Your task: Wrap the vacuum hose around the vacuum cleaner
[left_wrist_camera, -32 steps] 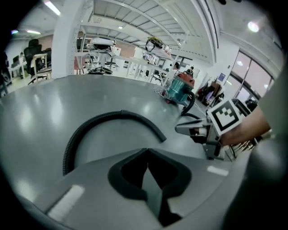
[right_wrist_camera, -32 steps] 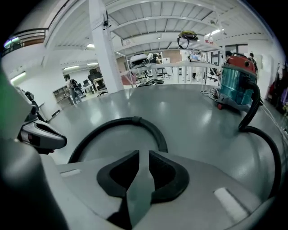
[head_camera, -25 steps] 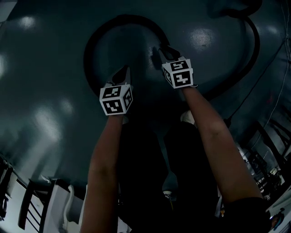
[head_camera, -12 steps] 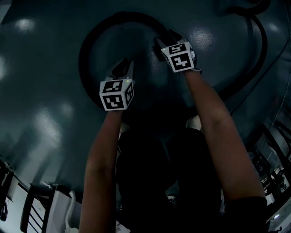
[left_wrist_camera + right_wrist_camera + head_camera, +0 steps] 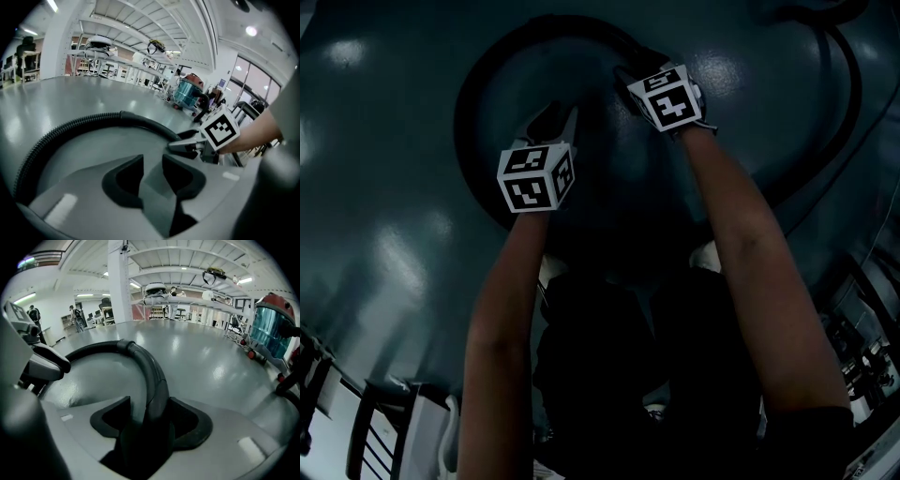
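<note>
A black ribbed vacuum hose [image 5: 474,89] lies in a wide loop on the dark glossy floor. Its smooth rigid end [image 5: 152,366] runs between the jaws of my right gripper [image 5: 150,401], whose jaws have just been opening; a gap shows beside the left pad, so they do not clamp it. My left gripper [image 5: 152,161] has also just been opening and has only bare floor between its jaws, inside the hose loop [image 5: 70,124]. In the head view the left gripper [image 5: 551,120] and right gripper [image 5: 630,77] sit close together. The teal and red vacuum cleaner [image 5: 271,329] stands far off at the right.
A second stretch of hose or cable [image 5: 839,103] curves along the right of the head view. White chairs and racks [image 5: 412,431] stand behind me. Tables and shelving [image 5: 117,70] line the far wall, and a person [image 5: 32,314] stands in the distance.
Both grippers have dropped toward the floor and moved up the head view. Both sets of jaws have spread apart, and the right ones now straddle the hose's rigid end.
</note>
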The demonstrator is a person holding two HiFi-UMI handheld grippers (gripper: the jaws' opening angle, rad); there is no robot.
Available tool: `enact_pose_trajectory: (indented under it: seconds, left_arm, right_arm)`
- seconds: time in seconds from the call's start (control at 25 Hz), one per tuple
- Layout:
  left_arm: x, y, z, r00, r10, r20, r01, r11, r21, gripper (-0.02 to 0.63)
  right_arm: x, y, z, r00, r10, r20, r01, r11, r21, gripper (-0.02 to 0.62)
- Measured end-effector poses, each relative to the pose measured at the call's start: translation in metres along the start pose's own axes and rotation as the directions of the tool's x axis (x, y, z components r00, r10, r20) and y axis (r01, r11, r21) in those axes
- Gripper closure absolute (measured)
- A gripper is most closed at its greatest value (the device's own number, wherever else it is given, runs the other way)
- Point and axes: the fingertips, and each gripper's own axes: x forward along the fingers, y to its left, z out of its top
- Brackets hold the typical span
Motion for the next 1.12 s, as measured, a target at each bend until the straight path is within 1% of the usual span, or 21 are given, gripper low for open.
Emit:
enact_pose_trajectory:
  seconds: [0.04, 0.16, 0.2, 0.28, 0.36, 0.44, 0.52, 0.64, 0.88, 0.96, 1.12]
  left_arm:
    - [0.004, 0.001, 0.003, 1.0, 0.003, 0.004, -0.003, 1.0, 0.001, 0.469]
    - [0.015, 0.003, 0.006, 1.0, 0.006, 0.008, -0.006, 1.0, -0.009, 0.466]
    - [0.015, 0.002, 0.006, 1.0, 0.003, 0.006, -0.003, 1.0, -0.013, 0.468]
    - [0.013, 0.001, 0.003, 1.0, -0.006, -0.003, 0.006, 1.0, -0.001, 0.468]
    - [0.008, 0.002, -0.001, 1.0, -0.011, -0.022, 0.011, 1.0, 0.025, 0.469]
    - [-0.002, -0.001, -0.004, 0.999, -0.003, -0.045, 0.005, 1.0, 0.026, 0.469]
    - [-0.013, -0.012, -0.001, 0.998, 0.014, -0.059, -0.014, 1.0, 0.003, 0.465]
    - [-0.031, -0.032, 0.023, 0.998, 0.026, -0.054, -0.027, 1.0, -0.013, 0.462]
    - [-0.077, -0.051, 0.083, 0.999, 0.011, -0.048, -0.01, 0.999, 0.036, 0.462]
    - [-0.091, -0.062, 0.101, 0.999, 0.006, -0.051, -0.004, 0.999, 0.042, 0.462]
    - [-0.108, -0.107, 0.127, 0.998, -0.029, -0.064, 0.034, 0.996, 0.076, 0.462]
  right_arm:
    - [0.001, -0.001, 0.0, 1.0, 0.007, 0.005, -0.007, 1.0, 0.004, 0.327]
    - [0.004, -0.003, -0.005, 1.0, 0.017, 0.01, -0.018, 1.0, 0.024, 0.339]
    - [0.004, -0.003, -0.007, 1.0, 0.016, 0.003, -0.016, 0.999, 0.033, 0.362]
    - [0.007, -0.004, -0.008, 0.999, 0.009, -0.044, -0.007, 0.999, 0.052, 0.436]
    - [0.006, -0.005, 0.0, 0.996, 0.002, -0.092, 0.005, 0.998, 0.07, 0.442]
    - [-0.008, -0.006, 0.015, 0.997, -0.001, -0.083, 0.009, 0.996, 0.088, 0.443]
    - [-0.032, -0.006, 0.023, 0.999, -0.004, -0.055, 0.011, 0.993, 0.114, 0.443]
    - [-0.066, -0.009, 0.03, 0.999, -0.029, -0.045, 0.036, 0.988, 0.149, 0.443]
    - [-0.123, 0.002, 0.058, 0.995, -0.075, -0.069, 0.086, 0.978, 0.19, 0.445]
    - [-0.148, 0.003, 0.069, 0.994, -0.089, -0.069, 0.1, 0.977, 0.188, 0.445]
    - [-0.2, -0.013, 0.078, 0.989, -0.13, -0.072, 0.141, 0.974, 0.18, 0.443]
